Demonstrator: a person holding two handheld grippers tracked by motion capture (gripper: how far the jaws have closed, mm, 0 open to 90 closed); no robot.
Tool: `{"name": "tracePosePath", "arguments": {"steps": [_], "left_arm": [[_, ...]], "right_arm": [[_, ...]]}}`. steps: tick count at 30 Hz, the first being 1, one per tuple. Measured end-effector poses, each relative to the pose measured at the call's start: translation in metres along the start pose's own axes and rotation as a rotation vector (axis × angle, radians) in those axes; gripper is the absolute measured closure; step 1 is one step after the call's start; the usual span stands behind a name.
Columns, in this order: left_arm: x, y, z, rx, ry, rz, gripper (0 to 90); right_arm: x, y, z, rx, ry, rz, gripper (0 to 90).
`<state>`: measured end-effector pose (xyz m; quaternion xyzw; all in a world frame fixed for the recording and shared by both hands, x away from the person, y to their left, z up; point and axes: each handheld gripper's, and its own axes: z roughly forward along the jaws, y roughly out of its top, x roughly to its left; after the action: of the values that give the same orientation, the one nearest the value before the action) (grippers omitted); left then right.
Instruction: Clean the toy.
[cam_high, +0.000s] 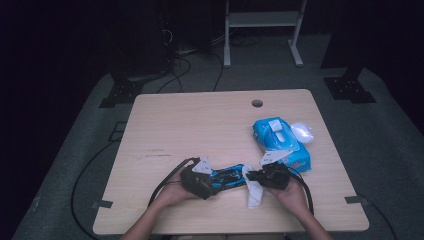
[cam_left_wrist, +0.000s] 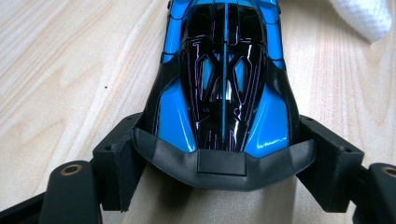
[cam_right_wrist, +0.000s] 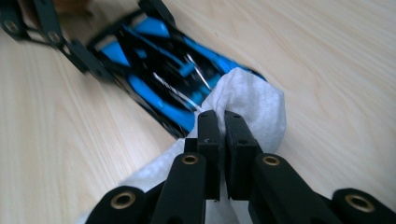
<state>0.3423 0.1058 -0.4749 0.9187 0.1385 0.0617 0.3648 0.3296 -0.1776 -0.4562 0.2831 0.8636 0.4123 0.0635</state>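
Your left tool (cam_left_wrist: 219, 154) clamped on the glossy blue-and-black toy car's (cam_left_wrist: 224, 79) end, right tool (cam_right_wrist: 223, 140) pinched on a white wipe (cam_right_wrist: 254, 105) at its other end, near the wooden desk's (cam_high: 175, 125) front edge, bare wood beyond.

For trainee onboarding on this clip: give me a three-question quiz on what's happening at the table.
1. What does the left gripper clamp?
2. True or false: the right gripper pinches a white wipe against the car's end.
3. What lies beside the blue wipes pack? A) a white lid-like piece B) scissors

Key: 1. The blue and black toy car, at one end. 2. True. 3. A, the white lid-like piece.
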Motion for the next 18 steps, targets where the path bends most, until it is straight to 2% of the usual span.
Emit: {"name": "tracePosePath", "arguments": {"steps": [3,5,7,9,10,13,15,17,18], "left_arm": [[0.0,0.0,0.0,0.0,0.0,0.003,24.2],[0.0,0.0,0.0,-0.001,0.0,0.002,24.1],[0.0,0.0,0.0,-0.001,0.0,0.001,24.2],[0.0,0.0,0.0,0.0,0.001,0.002,24.2],[0.0,0.0,0.0,0.0,0.0,0.002,24.2],[0.0,0.0,0.0,0.001,0.001,0.002,24.2],[0.0,0.0,0.0,0.0,0.001,0.002,24.2],[0.0,0.001,0.001,-0.002,0.001,0.0,24.1],[0.0,0.001,0.001,-0.003,0.0,-0.002,24.1]], "right_arm": [[0.006,0.008,0.008,-0.005,0.039,-0.024,85.8],[0.011,0.011,0.011,0.004,0.034,-0.058,85.7],[0.008,0.01,0.01,0.005,0.037,-0.053,85.7],[0.003,0.006,0.005,0.009,0.003,-0.044,85.7],[-0.003,0.003,0.001,0.039,-0.037,-0.029,85.7],[-0.002,0.0,-0.001,0.036,-0.042,-0.021,85.7],[0.0,0.001,0.0,0.032,-0.044,-0.035,85.7],[0.004,0.005,0.002,0.007,0.005,-0.025,85.7],[0.008,0.008,0.005,0.005,0.018,-0.038,85.6]]}}
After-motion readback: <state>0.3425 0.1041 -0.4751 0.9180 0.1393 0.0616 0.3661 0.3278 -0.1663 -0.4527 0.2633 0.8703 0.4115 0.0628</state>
